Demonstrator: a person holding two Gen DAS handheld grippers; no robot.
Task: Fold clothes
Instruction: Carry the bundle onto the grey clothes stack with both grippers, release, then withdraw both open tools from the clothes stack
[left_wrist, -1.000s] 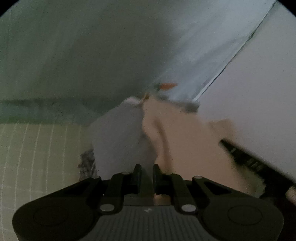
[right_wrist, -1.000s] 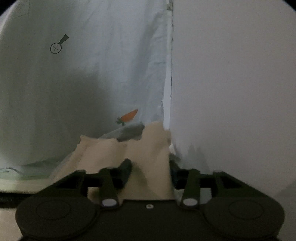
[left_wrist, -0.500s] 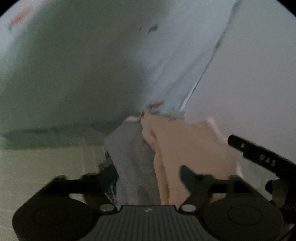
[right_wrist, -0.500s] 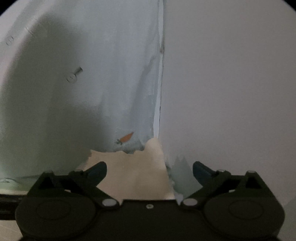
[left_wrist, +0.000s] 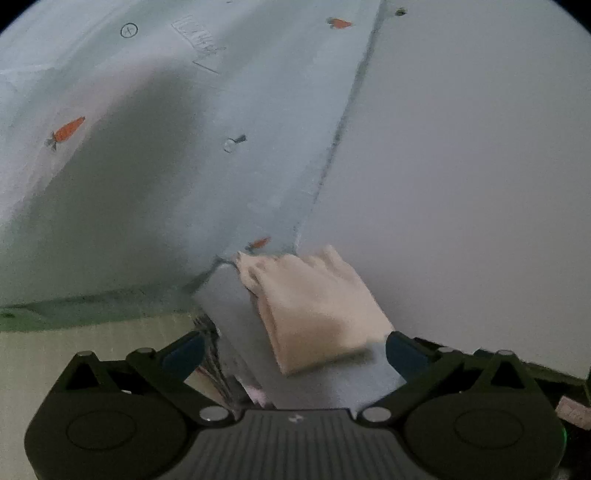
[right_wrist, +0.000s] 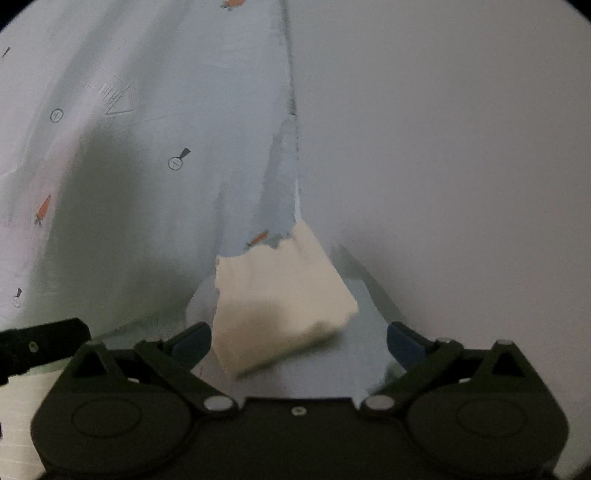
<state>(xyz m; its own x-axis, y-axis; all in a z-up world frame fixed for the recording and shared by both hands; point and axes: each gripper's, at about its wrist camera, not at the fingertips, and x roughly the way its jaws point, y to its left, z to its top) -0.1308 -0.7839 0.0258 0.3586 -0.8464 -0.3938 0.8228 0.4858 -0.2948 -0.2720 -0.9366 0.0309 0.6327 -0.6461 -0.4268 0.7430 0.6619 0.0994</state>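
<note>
Against the plain white wall (right_wrist: 443, 166), a folded cream cloth (right_wrist: 280, 295) lies on top of a pale grey-blue folded garment (left_wrist: 229, 295), next to a hanging light-blue sheet printed with small orange carrots (left_wrist: 147, 166). Both the left gripper (left_wrist: 293, 349) and the right gripper (right_wrist: 297, 338) have just been opening; their jaws stand wide, pads clear of the cream cloth, nothing gripped. Cream checked bedding (left_wrist: 74, 343) lies below left.

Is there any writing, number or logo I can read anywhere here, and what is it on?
No legible text in either view.
Pale blue sheet: a scribbled patch near its top may be lettering, too blurred to read.
Its other prints are pictures only: carrots, crossed circles.
</note>
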